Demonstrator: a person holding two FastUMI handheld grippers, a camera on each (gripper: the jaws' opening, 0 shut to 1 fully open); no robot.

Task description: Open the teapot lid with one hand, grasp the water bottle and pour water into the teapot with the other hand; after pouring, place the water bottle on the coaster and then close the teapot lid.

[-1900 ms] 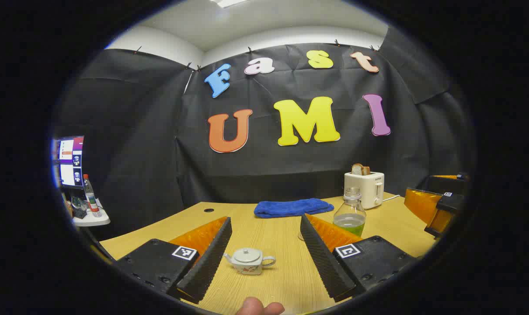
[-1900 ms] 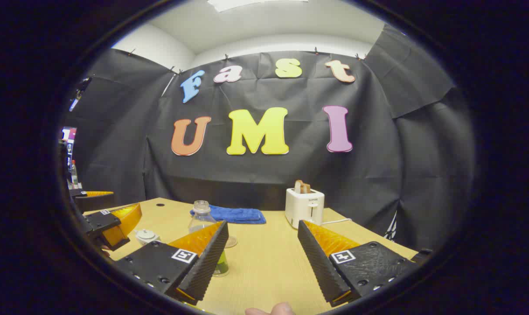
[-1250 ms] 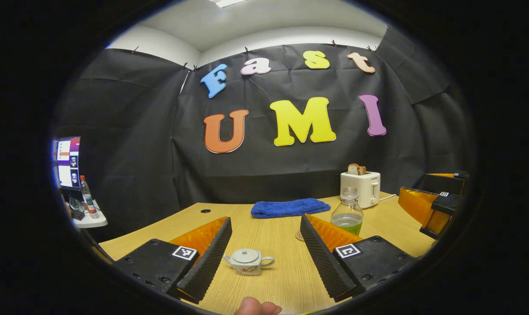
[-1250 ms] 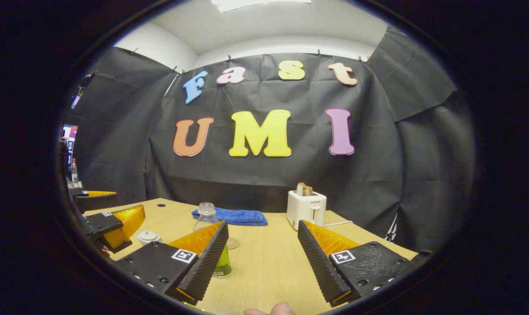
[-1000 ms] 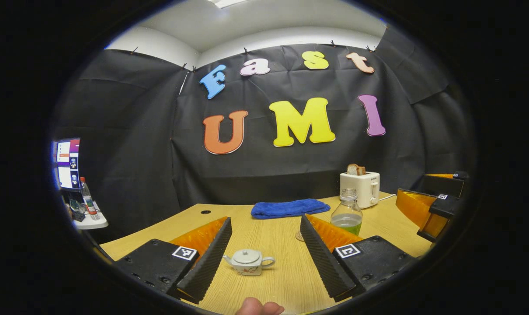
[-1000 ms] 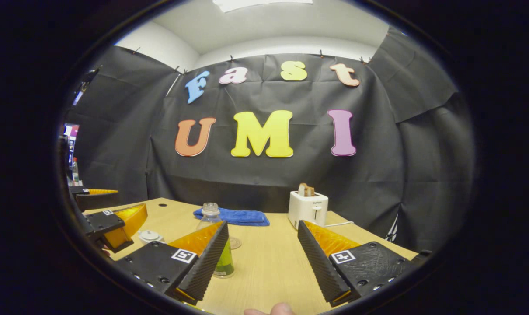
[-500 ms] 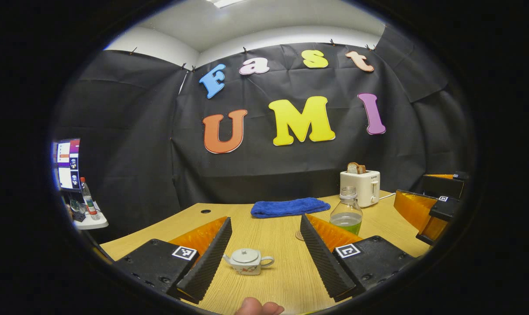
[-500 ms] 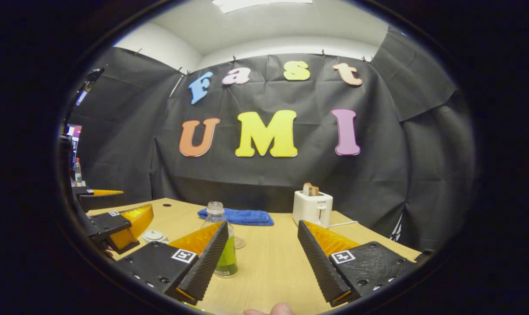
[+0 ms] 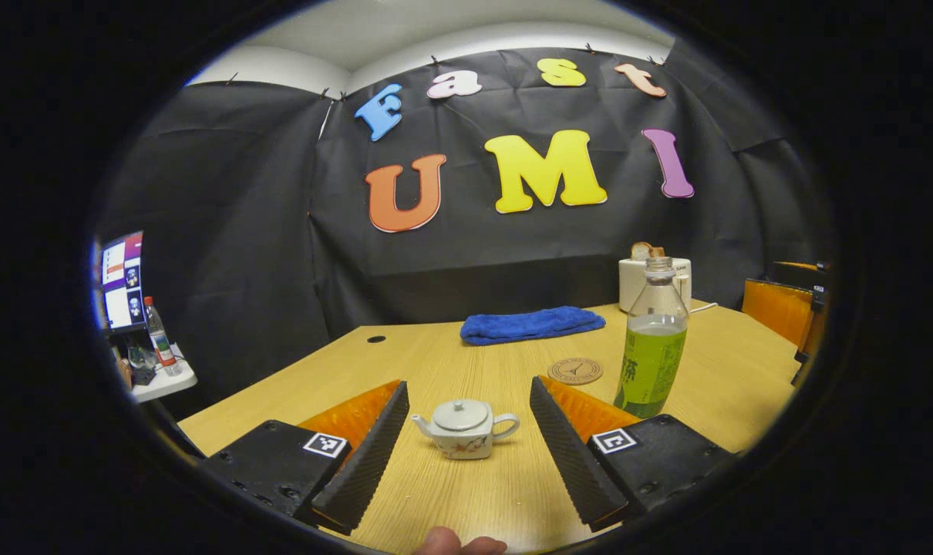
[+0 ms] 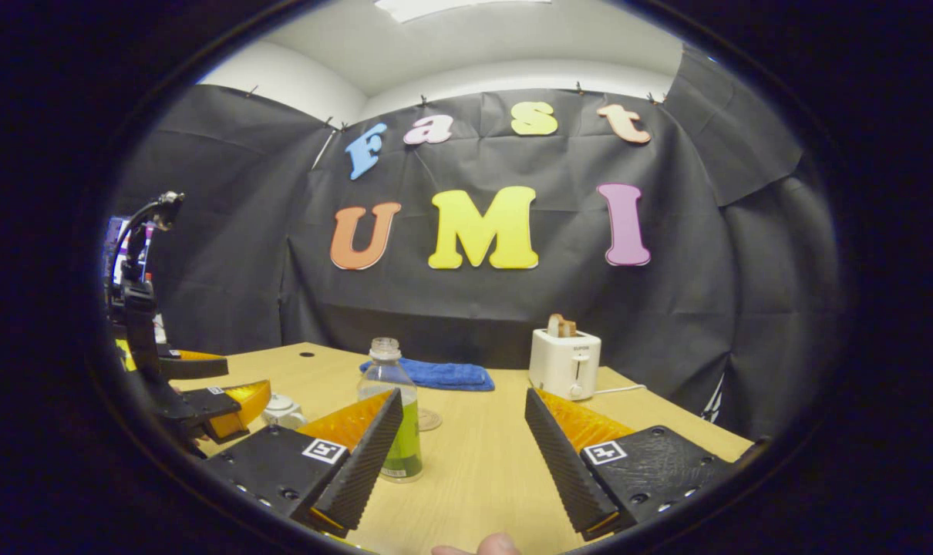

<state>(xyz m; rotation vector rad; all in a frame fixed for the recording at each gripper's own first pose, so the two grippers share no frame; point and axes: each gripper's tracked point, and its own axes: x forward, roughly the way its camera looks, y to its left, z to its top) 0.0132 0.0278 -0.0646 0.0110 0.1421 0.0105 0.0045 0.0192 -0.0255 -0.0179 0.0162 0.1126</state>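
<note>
wood-grain tabletop (image 9: pixel 451 362) carries everything. nearest, the left gripper (image 9: pixel 463 451) is spread wide, with the small glazed teapot (image 9: pixel 465 428) sitting between its fingers untouched, lid on, spout left and handle right. the right gripper (image 10: pixel 463 455) is also wide, holding nothing. farther off the clear plastic water bottle (image 9: pixel 653 339) stands upright, uncapped, just beside the round coaster (image 9: pixel 575 371); beyond lie a fluffy blue towel (image 9: pixel 530 324) and a boxy toaster (image 10: pixel 564 363).
</note>
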